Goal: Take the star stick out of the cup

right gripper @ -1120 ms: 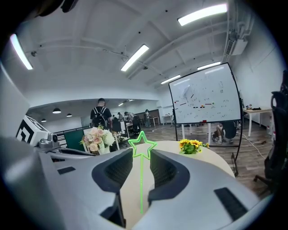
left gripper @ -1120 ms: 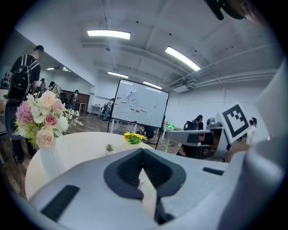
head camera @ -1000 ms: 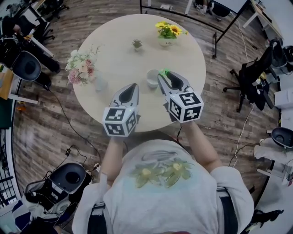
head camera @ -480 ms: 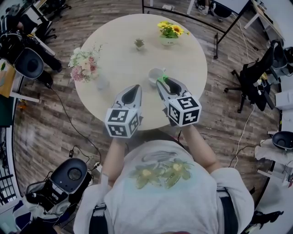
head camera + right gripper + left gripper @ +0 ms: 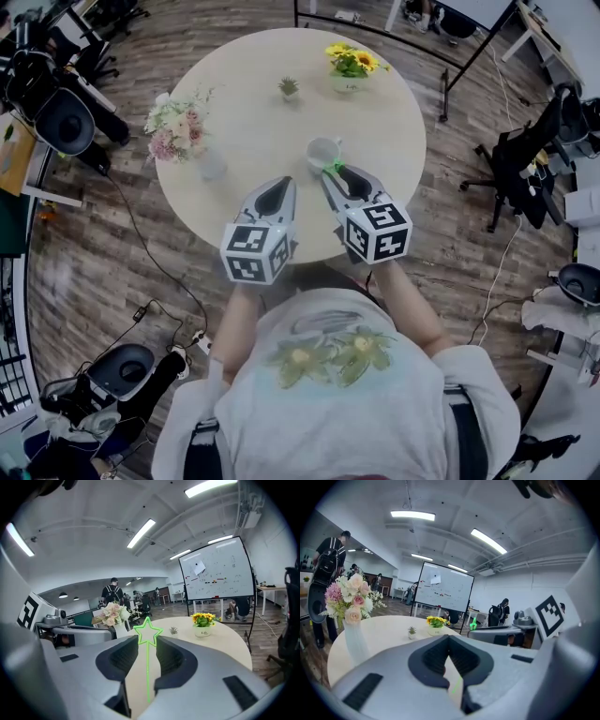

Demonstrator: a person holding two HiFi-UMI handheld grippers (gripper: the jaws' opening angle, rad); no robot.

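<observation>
Starting at right gripper (image 5: 147, 640): clamped on star stick (image 5: 148, 670), gripping the thin stem w/ jaws only part closed, star head poking up past the tips, stem upright and centred in the gap. Already out of the cup (image 5: 321, 148) by the look of it, w/ no cup seen btwn or under the jaws in right gripper view (bottom end of stem not clearly visible, so can't swear to it). In head view, green end at the jaw tips, just beside cup on its near side, not touching as far as can be told. Main risk, judged: slipping or swivelling of so thin a stem, w/ table colour visible either side of it, so prob. little pad contact. Could drop onto table (image 5: 253, 112) or off its near edge on any jerk or quick tilt. Next risk: clipping cup rim w/ jaw tips or stem end if swung fwd or sideways, tipping cup over. Left gripper (image 5: 449, 638) closed on nothing, parked just beside the right one, so a possible bump on any inward drift, enough to knock the stem loose. Further out, pink bouquet vase (image 5: 208, 164), small plant (image 5: 289, 88) and yellow flower pot (image 5: 349, 82) well apart from both grippers, unlikely to matter unless stick carried far across.
</observation>
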